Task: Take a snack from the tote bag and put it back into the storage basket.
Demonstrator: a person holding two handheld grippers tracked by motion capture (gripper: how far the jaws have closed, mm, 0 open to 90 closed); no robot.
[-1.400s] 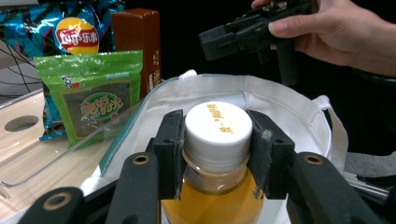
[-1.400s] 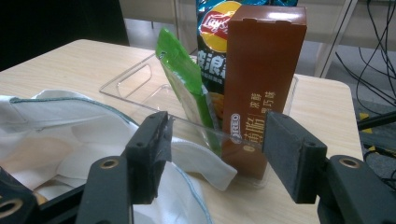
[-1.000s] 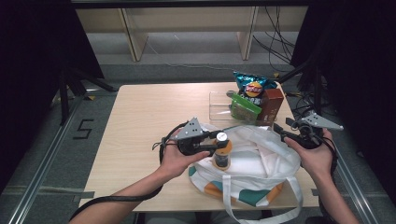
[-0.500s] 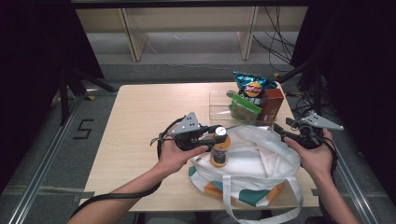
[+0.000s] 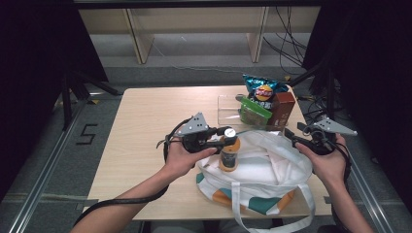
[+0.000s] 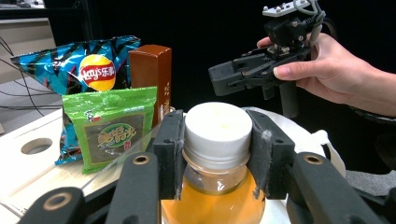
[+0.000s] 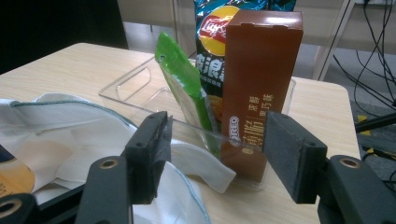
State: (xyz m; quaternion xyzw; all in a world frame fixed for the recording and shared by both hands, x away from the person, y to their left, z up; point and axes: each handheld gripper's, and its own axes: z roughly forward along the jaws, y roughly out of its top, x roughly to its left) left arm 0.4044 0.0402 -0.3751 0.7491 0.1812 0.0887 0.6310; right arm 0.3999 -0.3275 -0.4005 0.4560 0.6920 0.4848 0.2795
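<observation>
Bottle [image 5: 229, 154] in left gripper [image 5: 224, 141] hangs above bag [image 5: 272, 167] rim.

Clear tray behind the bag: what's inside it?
The clear tray holds a brown box, a green packet and a blue chip bag, all upright. Its floor behind them is covered.

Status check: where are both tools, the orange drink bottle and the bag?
Left tool clamped on white-capped orange drink bottle over white cloth tote bag. Right tool open beside bag. Nothing blocking.
</observation>
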